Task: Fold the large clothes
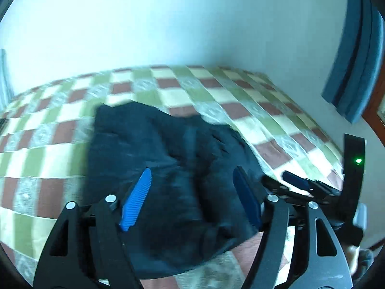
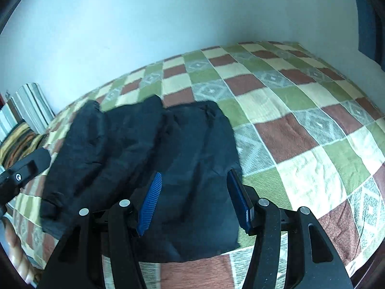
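Observation:
A dark navy garment (image 1: 168, 168) lies bunched and partly folded on a checkered bedspread (image 1: 216, 91). In the left wrist view my left gripper (image 1: 192, 197) hovers over the garment's near part with its blue pads (image 1: 137, 200) wide apart and no cloth pinched between them. The right wrist view shows the same garment (image 2: 144, 144) with a cuffed sleeve end at its left. My right gripper (image 2: 195, 200) stands open above the garment's near right corner, its pads (image 2: 150, 204) apart and clear of the cloth. The right gripper's fingers (image 1: 296, 183) also show at the left view's right edge.
The bedspread (image 2: 300, 120) stretches bare to the right and far side up to a pale wall (image 2: 120, 36). Striped pillows (image 2: 28, 110) lie at the bed's left end. A blue padded panel (image 1: 356, 60) stands at the right. A wooden bedpost (image 2: 16, 245) rises at lower left.

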A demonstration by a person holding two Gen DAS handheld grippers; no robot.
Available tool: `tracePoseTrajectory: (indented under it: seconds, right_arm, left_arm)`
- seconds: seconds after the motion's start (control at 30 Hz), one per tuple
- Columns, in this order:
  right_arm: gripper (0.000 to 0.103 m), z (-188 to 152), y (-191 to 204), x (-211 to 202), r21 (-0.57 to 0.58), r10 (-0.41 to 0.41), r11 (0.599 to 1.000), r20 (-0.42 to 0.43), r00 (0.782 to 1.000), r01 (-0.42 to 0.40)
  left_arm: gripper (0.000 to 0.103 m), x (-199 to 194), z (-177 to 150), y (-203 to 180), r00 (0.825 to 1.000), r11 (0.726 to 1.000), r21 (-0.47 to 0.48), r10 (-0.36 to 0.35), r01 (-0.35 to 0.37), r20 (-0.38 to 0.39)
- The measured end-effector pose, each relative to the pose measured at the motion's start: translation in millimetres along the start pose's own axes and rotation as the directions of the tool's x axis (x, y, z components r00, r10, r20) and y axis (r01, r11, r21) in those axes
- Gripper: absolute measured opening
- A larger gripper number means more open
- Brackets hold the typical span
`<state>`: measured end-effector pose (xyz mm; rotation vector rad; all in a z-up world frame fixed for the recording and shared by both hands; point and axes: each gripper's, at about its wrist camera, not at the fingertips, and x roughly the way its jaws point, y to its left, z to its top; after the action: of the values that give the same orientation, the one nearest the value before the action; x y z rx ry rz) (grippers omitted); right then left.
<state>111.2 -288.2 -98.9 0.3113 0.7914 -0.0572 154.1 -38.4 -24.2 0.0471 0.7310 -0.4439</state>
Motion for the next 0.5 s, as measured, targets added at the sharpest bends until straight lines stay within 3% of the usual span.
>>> tracePoseTrajectory:
  seconds: [0.13,0.27,0.43,0.5]
  right_arm:
    - [0.063,10,22,-7,-0.019,0.051,0.999,0.008,0.999,-0.051]
    - [0.063,17,53,-2,-0.058,0.1,0.993,-0.011,0.995,-0.1]
    - [0.068,16,94,20,-0.088,0.162,0.982,-0.084,0.983,-0.169]
    - [0.073,12,109,32,-0.117,0.142,0.981,-0.115,0.983,-0.155]
  left_arm:
    - [0.074,-16,-6,46,0.981,0.982,-0.012,0.188,-0.187,0.046]
    - [0.074,-10,-19,89,0.952,0.952,-0.045,0.305,-0.304,0.017]
    - [0.074,13,-42,120,0.951,0.947,-0.095,0.301,-0.307,-0.068]
    - [0.074,15,-47,123,0.953,0.948,-0.096,0.297,-0.302,-0.062]
